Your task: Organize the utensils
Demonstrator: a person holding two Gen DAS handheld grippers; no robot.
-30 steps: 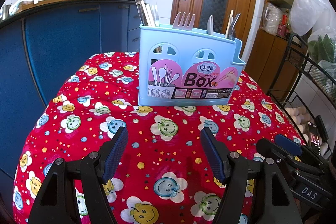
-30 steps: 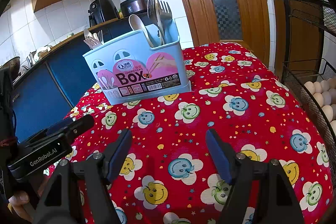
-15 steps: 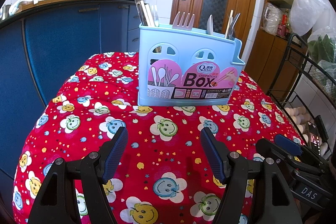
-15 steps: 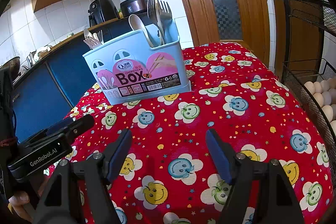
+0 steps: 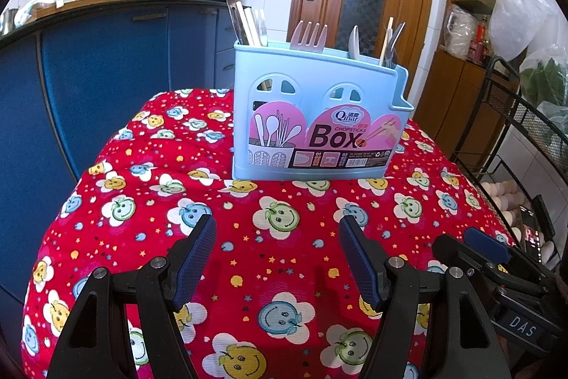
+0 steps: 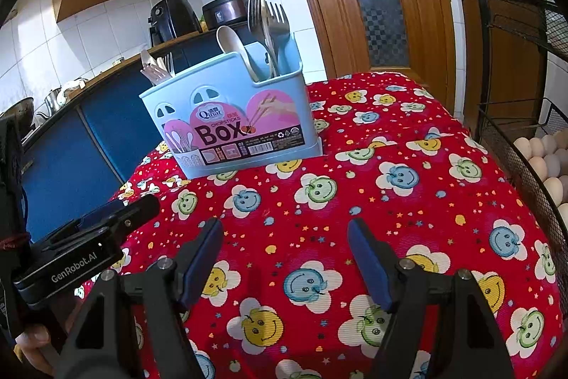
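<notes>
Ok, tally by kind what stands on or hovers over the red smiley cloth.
utensil box: 1
Grippers: 2, the left gripper and the right gripper, both with jaws open
Total: 3

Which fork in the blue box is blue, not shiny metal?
The plastic fork poking up mid-box has pale blue prongs. The other forks, at the box's end, are silvery metal.

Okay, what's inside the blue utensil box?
Sticking out of the blue utensil box: forks, a pale spoon and chopsticks. The box wall hides their lower ends and anything shorter.
</notes>
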